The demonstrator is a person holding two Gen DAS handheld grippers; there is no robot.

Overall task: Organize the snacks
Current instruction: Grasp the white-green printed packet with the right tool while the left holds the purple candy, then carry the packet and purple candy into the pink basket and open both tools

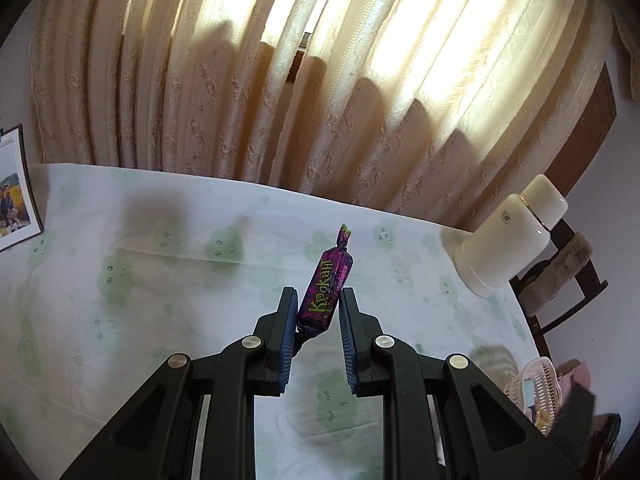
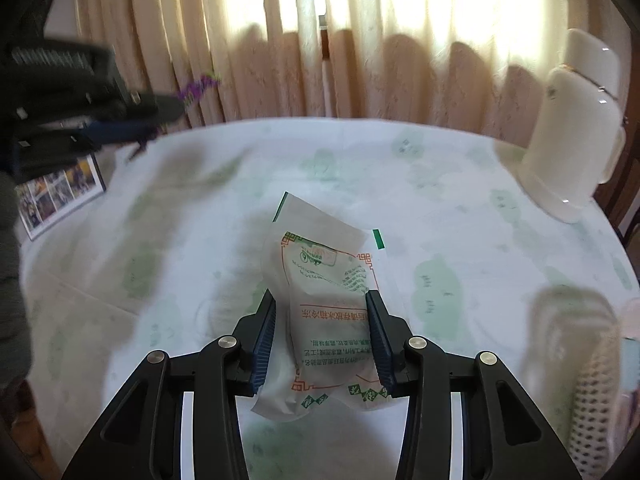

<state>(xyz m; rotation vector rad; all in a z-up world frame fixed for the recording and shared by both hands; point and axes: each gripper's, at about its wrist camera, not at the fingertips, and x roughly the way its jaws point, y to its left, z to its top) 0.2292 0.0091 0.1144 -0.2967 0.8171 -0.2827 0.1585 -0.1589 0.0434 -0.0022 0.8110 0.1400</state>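
The left gripper [image 1: 318, 300] holds a purple wrapped candy [image 1: 326, 294] between its pads, raised above the table [image 1: 160, 280], its twisted end pointing away. The right gripper [image 2: 322, 308] grips a white snack packet [image 2: 324, 292] with green and orange print, fingers pressed on either side of it. Beneath both lies a pale tablecloth [image 2: 460, 208] with green cloud faces. Far right stands a cream jar [image 1: 508, 236]. Near right sits a blurred perforated basket [image 2: 588, 380]. At the far left edge lies a framed photo [image 2: 60, 196]. Cream curtains [image 1: 280, 80] hang behind.
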